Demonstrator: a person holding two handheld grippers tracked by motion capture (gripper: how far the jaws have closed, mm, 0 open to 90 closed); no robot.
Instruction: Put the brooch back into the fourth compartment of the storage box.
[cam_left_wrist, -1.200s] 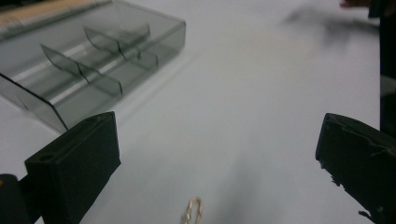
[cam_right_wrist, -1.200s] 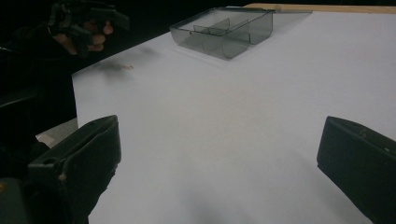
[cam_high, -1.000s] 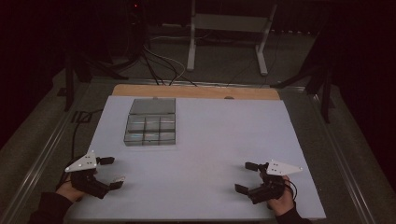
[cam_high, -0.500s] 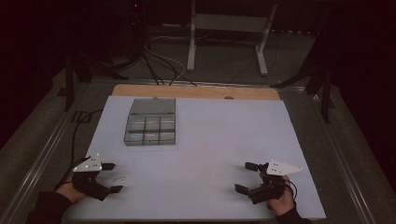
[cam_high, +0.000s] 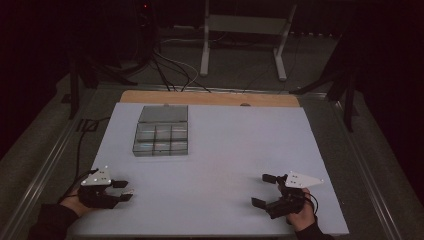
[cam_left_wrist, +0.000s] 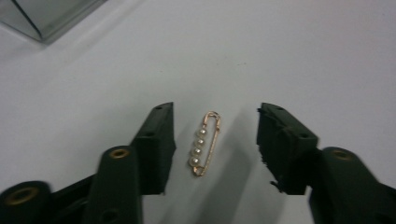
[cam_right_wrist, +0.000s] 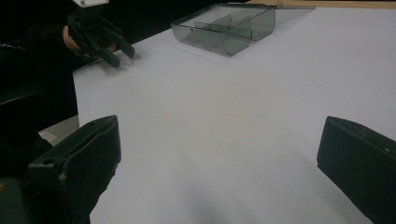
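Near the bench's (cam_high: 220, 200) front left corner, my left fingers (cam_left_wrist: 156, 140), just closing, straddle without touching a light, fragile, slippery gold pearl-set safety pin (cam_left_wrist: 205, 143); I'd pinch across its thin wire sides. My right gripper (cam_high: 267, 190) gapes empty.

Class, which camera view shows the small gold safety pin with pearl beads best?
The left gripper view: the small gold safety pin with pearl beads lies sharp between the left gripper jaws, untouched. The right gripper view gives a faint glint; the high view a pale speck.

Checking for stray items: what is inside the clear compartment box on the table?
The compartment box appears empty through its clear walls in the high and right gripper views; the dim light could hide something small. The pearl pin lies outside it, between the left gripper's jaws.
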